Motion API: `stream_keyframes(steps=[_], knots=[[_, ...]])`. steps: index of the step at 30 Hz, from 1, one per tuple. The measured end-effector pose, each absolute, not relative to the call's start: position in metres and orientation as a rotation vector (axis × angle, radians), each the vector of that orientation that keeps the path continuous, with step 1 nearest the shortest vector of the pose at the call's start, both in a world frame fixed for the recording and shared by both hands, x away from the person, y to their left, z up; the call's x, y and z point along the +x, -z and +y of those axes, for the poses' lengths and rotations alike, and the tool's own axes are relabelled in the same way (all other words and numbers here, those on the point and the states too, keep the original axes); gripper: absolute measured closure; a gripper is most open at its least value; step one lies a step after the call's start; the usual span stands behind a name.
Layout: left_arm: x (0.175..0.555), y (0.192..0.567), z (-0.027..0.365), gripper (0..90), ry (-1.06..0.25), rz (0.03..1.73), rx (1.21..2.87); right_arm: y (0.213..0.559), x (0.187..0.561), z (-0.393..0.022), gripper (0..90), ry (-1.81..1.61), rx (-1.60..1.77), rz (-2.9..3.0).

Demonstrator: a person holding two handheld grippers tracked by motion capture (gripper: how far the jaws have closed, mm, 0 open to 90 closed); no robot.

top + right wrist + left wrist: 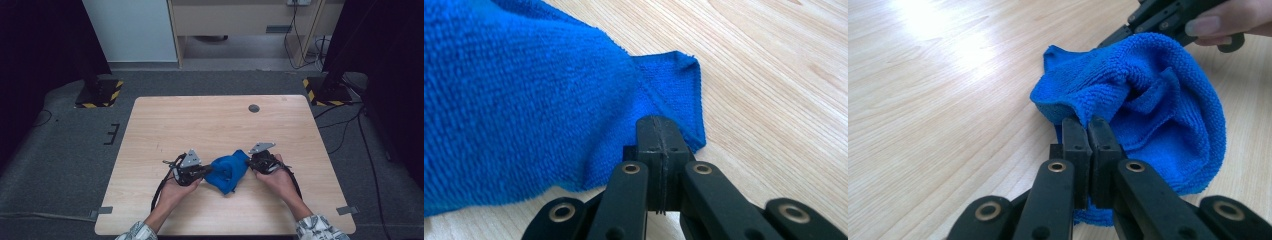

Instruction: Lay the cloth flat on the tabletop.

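Cloth (227,171), blue and bunched, lies between my two grippers near the table's (210,120) front edge, my left gripper (1083,131) pinched closed on its near fold and my right gripper (658,131) clamped tight at a corner, so any spreading pull, I judge, runs sideways.

Left tongs (1083,125) and right tongs (659,127) are held low, tips facing inward, jaws pressed together.
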State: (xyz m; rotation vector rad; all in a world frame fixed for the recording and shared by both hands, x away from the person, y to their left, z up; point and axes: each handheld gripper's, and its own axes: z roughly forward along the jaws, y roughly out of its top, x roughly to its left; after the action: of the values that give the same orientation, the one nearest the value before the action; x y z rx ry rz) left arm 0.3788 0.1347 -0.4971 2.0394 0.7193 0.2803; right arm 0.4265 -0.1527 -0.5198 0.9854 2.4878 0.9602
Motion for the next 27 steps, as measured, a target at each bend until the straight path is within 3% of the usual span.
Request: stream_keyframes(steps=[7, 16, 27], knots=[[0.381, 0.498, 0.135, 88.1, -0.264, 0.728, 2.035, 0.511, 0.424, -0.156, 89.7, -1.046, 1.001, 2.457], [0.397, 0.492, 0.129, 88.0, -0.264, 0.743, 2.029, 0.487, 0.418, -0.148, 75.6, -1.196, 0.953, 2.404], [0.406, 0.488, 0.126, 88.2, -0.262, 0.778, 2.026, 0.463, 0.408, -0.125, 64.6, -1.329, 0.859, 2.403]])
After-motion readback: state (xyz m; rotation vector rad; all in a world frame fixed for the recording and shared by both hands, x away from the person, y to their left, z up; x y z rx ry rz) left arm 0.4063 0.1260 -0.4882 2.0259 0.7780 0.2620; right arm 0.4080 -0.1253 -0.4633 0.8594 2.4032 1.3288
